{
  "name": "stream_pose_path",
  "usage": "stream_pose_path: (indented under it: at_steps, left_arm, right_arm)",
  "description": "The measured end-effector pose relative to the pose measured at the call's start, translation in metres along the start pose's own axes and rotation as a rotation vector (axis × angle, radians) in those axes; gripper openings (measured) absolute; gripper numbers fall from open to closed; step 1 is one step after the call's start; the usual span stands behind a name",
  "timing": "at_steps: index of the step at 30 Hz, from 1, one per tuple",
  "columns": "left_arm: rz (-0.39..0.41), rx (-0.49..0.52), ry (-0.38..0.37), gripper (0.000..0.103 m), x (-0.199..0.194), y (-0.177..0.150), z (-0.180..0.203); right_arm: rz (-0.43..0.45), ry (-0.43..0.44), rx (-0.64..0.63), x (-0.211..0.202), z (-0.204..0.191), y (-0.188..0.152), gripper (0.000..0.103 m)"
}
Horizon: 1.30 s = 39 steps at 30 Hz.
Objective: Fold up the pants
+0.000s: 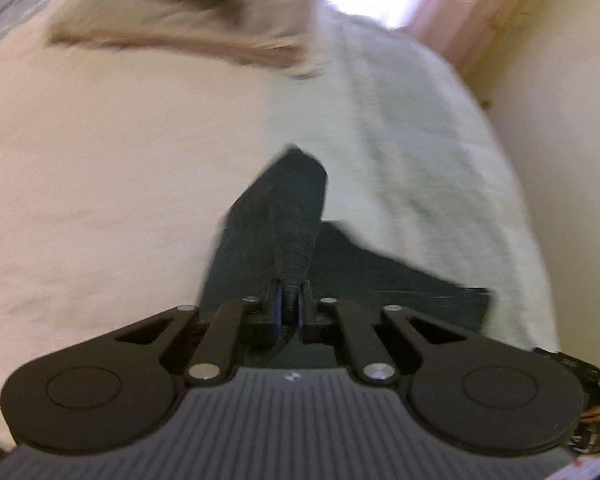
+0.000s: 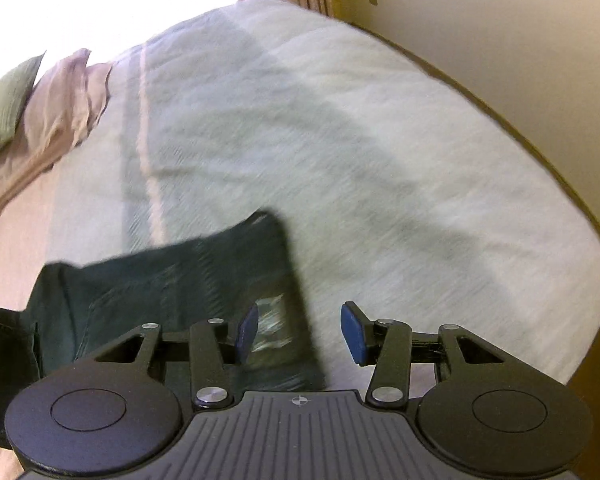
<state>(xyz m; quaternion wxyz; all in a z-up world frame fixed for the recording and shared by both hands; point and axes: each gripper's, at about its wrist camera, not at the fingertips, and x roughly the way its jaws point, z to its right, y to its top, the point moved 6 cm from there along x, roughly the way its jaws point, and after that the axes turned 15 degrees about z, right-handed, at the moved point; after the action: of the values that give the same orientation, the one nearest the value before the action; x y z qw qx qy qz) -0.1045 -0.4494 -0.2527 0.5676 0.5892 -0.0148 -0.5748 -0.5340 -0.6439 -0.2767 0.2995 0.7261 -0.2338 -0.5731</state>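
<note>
Dark green pants (image 1: 284, 216) lie on a bed, blurred by motion. My left gripper (image 1: 291, 308) is shut on a pinched fold of the pants, which rises in a ridge ahead of the blue pads. In the right wrist view the pants (image 2: 172, 280) spread to the left, with a pale patch showing on the cloth near the left pad. My right gripper (image 2: 300, 332) is open above the right edge of the pants. Nothing sits between its blue fingertips (image 2: 352, 334), and the right one hangs over the bedspread.
A pale grey-green bedspread (image 2: 360, 152) covers the right part of the bed, a pink sheet (image 1: 100, 160) the left. A pink pillow (image 2: 60, 104) and a green cushion (image 2: 4, 108) lie at the head. A cream wall (image 2: 500, 40) runs along the bed's right edge.
</note>
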Motion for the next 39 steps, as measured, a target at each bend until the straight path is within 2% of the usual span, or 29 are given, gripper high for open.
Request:
stream_pose_path:
  at_steps: [5,7,9,11,12,15,17,22,25,29,32,34,39]
  left_arm:
    - [-0.024,0.034,-0.151,0.005,0.031,-0.016,0.148]
    - [-0.105,0.013,-0.268,0.007,0.057,-0.041,0.201]
    - [-0.201,-0.029,-0.361,0.013,0.078,-0.069,0.239]
    - [-0.248,0.019,-0.361,0.013,0.088,-0.092,0.256]
    - [-0.241,0.046,-0.352,0.013,0.089,-0.098,0.258]
    - [-0.228,0.099,-0.278,0.013,0.085,-0.112,0.225]
    - [-0.206,0.115,-0.181,0.013,0.086,-0.115,0.187]
    - [-0.154,0.096,0.050,0.013,0.093,-0.110,0.091]
    - [-0.121,0.061,0.121,0.013,0.096,-0.110,0.050]
    - [-0.097,0.012,0.163,0.014,0.104,-0.115,0.021]
    - [-0.106,-0.020,0.159,0.014,0.105,-0.124,0.013]
    - [-0.108,-0.020,0.147,0.014,0.105,-0.130,0.012]
    - [-0.107,-0.031,0.121,0.015,0.113,-0.131,0.018]
  right_arm:
    - [0.046,-0.011,0.006,-0.017,0.059,0.029,0.043]
    - [0.044,-0.025,0.023,-0.020,0.081,0.031,0.043]
    - [0.034,-0.045,0.040,-0.020,0.100,0.028,0.044]
    - [0.019,-0.050,0.058,-0.019,0.114,0.024,0.044]
    - [0.013,-0.043,0.065,-0.019,0.119,0.021,0.044]
    - [-0.012,0.023,0.090,-0.011,0.120,0.011,0.044]
    - [-0.035,0.113,0.127,-0.001,0.109,0.003,0.044]
    - [-0.072,0.400,0.164,0.033,0.050,-0.017,0.043]
    - [-0.094,0.516,0.146,0.057,0.009,-0.034,0.043]
    - [-0.141,0.571,0.113,0.090,-0.025,-0.054,0.042]
    - [-0.166,0.587,0.116,0.102,-0.036,-0.065,0.036]
    - [-0.166,0.599,0.110,0.105,-0.040,-0.069,0.015]
    - [-0.167,0.592,0.065,0.105,-0.044,-0.066,0.012]
